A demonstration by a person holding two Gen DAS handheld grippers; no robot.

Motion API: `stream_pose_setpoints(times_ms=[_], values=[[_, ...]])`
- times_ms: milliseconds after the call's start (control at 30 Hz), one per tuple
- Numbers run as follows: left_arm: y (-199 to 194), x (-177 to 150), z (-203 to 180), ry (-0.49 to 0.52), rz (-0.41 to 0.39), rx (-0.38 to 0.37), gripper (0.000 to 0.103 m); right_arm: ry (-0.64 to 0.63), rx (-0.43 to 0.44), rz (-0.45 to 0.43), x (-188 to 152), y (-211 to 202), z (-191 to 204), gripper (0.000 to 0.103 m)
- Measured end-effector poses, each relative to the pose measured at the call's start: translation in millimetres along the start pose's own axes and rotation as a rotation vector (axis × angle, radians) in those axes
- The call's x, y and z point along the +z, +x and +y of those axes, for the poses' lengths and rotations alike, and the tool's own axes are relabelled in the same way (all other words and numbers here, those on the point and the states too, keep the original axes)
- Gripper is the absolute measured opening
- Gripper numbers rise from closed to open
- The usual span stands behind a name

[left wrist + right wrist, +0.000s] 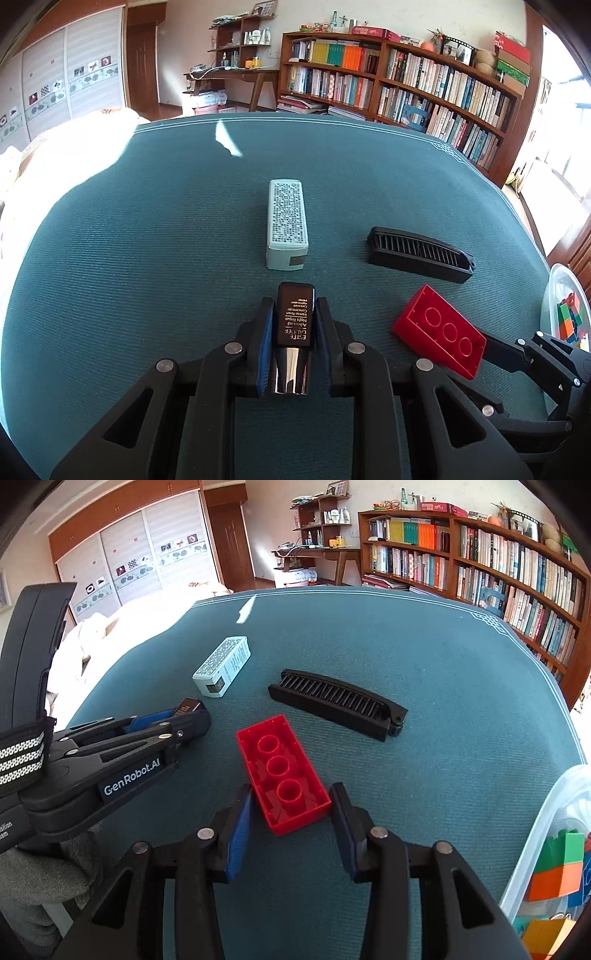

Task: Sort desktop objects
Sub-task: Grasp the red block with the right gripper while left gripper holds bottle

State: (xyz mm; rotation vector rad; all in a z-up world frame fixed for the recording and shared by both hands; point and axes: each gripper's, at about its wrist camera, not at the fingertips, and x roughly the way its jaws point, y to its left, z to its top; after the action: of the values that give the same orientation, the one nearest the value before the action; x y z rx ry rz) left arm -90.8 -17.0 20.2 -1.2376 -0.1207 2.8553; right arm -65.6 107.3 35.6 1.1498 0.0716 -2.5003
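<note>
My left gripper is shut on a dark Estee Lauder cosmetic bottle with a chrome cap, held low over the teal table. It also shows in the right wrist view. My right gripper is open, its blue pads either side of the near end of a red hollow building brick, which lies upside down on the table. The brick also shows in the left wrist view. A pale patterned box and a black folding comb lie further out.
A clear plastic bin holding coloured blocks stands at the table's right edge; it shows in the left wrist view too. The teal tablecloth covers the table. Bookshelves and a bed stand beyond the table.
</note>
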Motion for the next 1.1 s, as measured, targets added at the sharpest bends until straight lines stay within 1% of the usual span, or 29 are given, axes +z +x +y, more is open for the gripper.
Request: stream_pose_setpoints(times_ms=[67,233,300,367,467,700,933,1100], values=[[0,2,-2,0.009,0.0,0.006,0.023,-0.015,-0.008,0.003,1,1,2,0.061],[1,0,0,0.001,-0.002,0.0,0.023,-0.026,-0.051,-0.004,11,10,5,0.062],[1,1,0,0.004,-0.003,0.002,0.023,-0.03,-0.061,-0.008,13,14,6,0.06],[1,1,0,0.002,-0.004,-0.001,0.023,-0.035,-0.058,-0.012,12,13,7,0.042],[1,2,1,-0.001,-0.006,-0.004,0.023,-0.018,-0.056,-0.02,10,12,4,0.038],[-1,2,-6,-0.007,-0.004,0.003,0.022,0.059,-0.012,-0.04,3,2,-6,0.036],[-8,-10,-24,0.027,0.0,0.025,0.022,0.069,0.006,-0.043,-2,-4,-5,0.035],[-18,-21,-25,0.018,-0.001,0.046,0.022,0.081,0.006,-0.05,-4,-9,-6,0.035]])
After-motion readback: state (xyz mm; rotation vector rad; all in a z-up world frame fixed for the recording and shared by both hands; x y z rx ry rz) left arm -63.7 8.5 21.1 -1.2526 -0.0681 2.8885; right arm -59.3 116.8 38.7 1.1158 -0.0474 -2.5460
